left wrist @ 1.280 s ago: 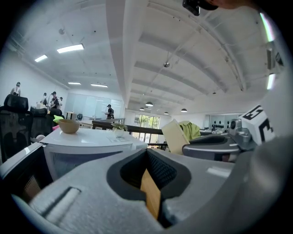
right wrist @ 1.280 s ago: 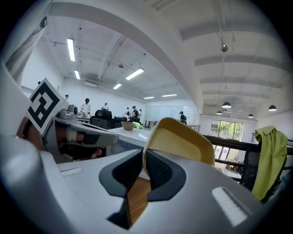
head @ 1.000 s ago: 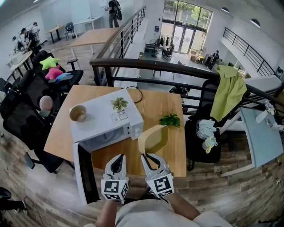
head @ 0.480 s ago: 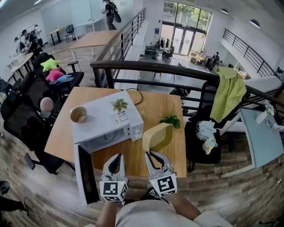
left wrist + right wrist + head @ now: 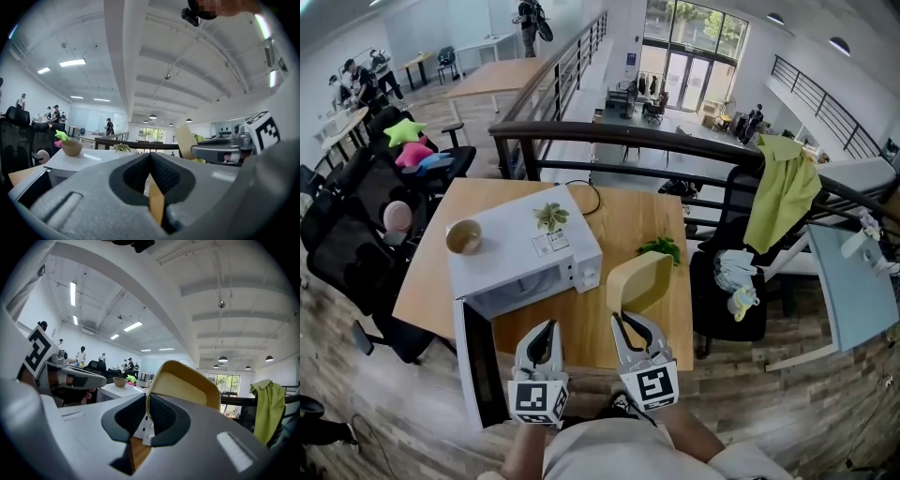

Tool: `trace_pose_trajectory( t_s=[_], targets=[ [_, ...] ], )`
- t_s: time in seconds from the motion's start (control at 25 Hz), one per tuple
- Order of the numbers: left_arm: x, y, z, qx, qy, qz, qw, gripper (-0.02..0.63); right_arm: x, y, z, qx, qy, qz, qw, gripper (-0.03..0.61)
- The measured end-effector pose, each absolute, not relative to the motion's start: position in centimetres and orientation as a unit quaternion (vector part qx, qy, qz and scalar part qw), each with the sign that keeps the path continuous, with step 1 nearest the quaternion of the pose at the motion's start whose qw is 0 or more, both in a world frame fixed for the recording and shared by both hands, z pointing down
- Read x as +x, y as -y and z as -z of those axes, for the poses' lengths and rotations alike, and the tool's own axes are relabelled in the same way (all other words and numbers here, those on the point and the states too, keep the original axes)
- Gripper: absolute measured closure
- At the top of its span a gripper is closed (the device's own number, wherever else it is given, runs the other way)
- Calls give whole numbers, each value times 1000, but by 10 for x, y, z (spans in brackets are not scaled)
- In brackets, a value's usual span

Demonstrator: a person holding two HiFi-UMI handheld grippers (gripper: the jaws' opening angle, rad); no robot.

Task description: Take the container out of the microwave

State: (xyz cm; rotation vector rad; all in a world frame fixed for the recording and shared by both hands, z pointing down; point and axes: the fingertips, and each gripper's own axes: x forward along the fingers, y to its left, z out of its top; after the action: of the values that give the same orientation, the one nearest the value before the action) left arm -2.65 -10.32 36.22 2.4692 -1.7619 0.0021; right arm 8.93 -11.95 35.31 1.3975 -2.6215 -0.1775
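Note:
The white microwave (image 5: 525, 248) stands on the wooden table (image 5: 628, 220), and its door (image 5: 473, 361) hangs open toward me. The yellow container (image 5: 639, 281) is outside it, tipped on edge over the table to the microwave's right. My right gripper (image 5: 625, 323) is shut on its near rim. In the right gripper view the rim of the container (image 5: 187, 383) sits between the pads of that gripper (image 5: 146, 411). My left gripper (image 5: 542, 336) hovers in front of the open microwave, shut and empty. The left gripper (image 5: 150, 176) shows only table wood below its pads.
A small brown bowl (image 5: 464, 236) and a plant sprig (image 5: 550, 218) rest on top of the microwave. Green leaves (image 5: 658, 249) lie on the table behind the container. A chair draped with a green cloth (image 5: 778, 192) is to the right, and black chairs stand at the left.
My right gripper has carried the yellow container a little to the right, away from the microwave front. The left gripper has barely moved.

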Motion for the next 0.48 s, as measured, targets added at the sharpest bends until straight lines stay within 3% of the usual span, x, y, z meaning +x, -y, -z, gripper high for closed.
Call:
trace_pose_trajectory(
  t_s=[0.48],
  targets=[
    [-28,105,-365,810,584,-1,57,611,87,121,-355,463,880,62,89,540]
  ],
)
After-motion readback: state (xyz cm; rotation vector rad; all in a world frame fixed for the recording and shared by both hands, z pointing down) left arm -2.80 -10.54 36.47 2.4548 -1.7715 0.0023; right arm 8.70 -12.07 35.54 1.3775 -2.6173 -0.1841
